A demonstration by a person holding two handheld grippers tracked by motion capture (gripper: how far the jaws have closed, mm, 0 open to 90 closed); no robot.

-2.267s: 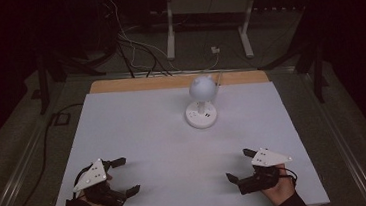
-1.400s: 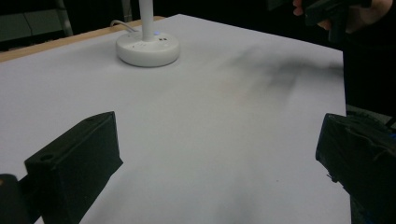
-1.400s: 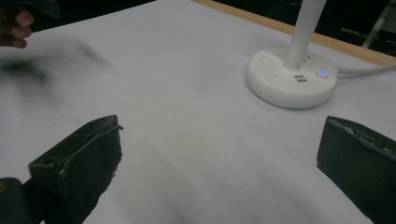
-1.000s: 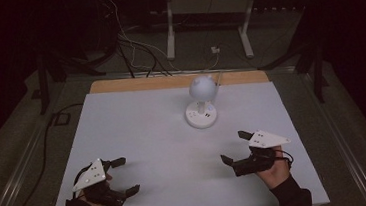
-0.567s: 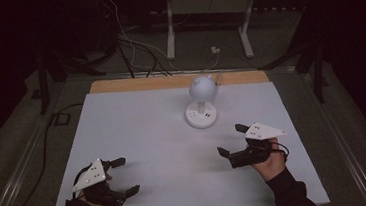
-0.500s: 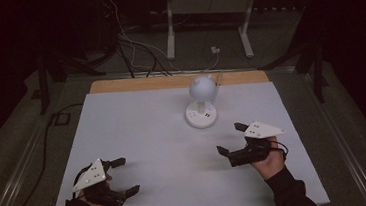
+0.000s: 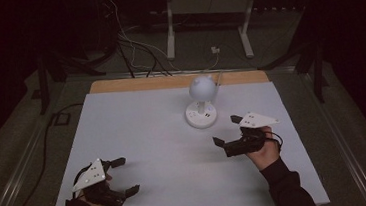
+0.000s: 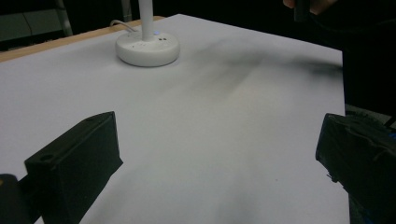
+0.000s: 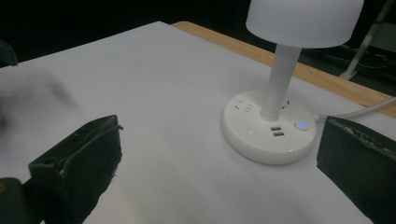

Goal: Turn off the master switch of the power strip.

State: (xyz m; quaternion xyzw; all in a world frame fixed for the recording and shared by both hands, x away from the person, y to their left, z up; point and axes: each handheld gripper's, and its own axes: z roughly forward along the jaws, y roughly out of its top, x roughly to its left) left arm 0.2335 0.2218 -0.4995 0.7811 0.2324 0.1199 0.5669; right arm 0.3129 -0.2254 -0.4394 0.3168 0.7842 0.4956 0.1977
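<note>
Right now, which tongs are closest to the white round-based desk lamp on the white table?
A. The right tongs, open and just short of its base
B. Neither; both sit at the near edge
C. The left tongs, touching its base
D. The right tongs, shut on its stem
A: the right tongs stand open beside the white round-based desk lamp without touching it, while the left tongs rest open near the table's front edge.

The lamp was finished in smooth white plastic, its round base faintly glossy and its shade matt and frosted. The table was covered with a matt, smooth white sheet; bare wood was exposed along the far edge. The right gripper was fitted with matt black pads, roughly worn at the edges, and a matt grey plate.
</note>
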